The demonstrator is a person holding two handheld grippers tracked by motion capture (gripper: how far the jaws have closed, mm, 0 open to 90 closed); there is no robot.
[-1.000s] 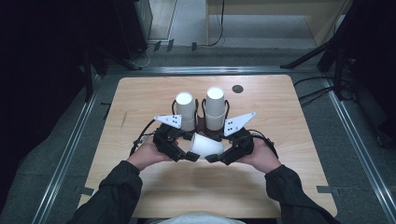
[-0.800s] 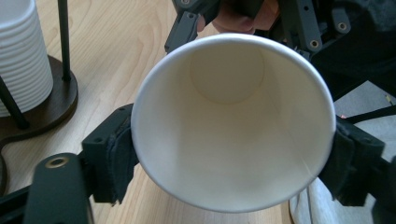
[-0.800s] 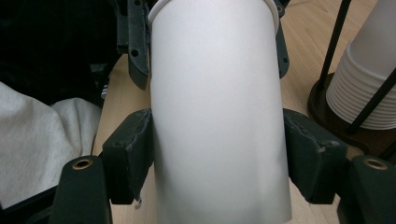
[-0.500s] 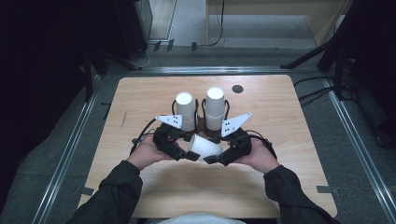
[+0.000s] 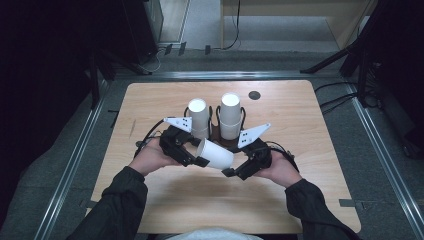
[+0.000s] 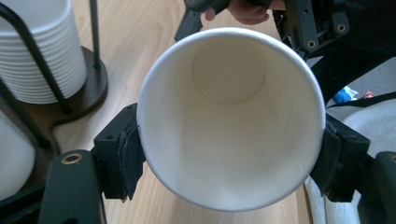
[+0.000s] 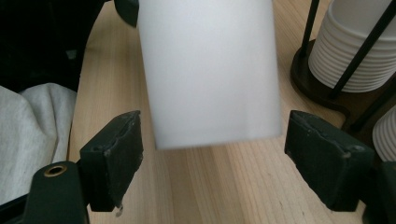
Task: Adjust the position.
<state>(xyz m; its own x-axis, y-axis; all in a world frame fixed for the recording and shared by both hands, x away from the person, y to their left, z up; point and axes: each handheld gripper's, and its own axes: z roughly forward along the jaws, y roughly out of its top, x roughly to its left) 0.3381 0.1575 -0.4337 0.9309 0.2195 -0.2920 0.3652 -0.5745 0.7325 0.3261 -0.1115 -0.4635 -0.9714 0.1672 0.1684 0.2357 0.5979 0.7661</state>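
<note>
Left gripper (image 6: 229, 163): pads clamp the white paper cup (image 6: 231, 116) at its rim, held sideways over the wooden table (image 5: 300, 125) for handover. Right gripper (image 7: 212, 163): jaws just sprung wide, clear of the cup's base.

Cup (image 5: 216, 153) lying sideways on the table (image 5: 310, 190), two cup stacks (image 5: 230, 117) in a holder just behind

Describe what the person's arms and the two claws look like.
Both claws, left claw and right claw, are black with two blocky jaws faced in dark worn pads. Each carries a grey three-cornered plate with dots and trails a black cable. The sleeves are dark.
</note>
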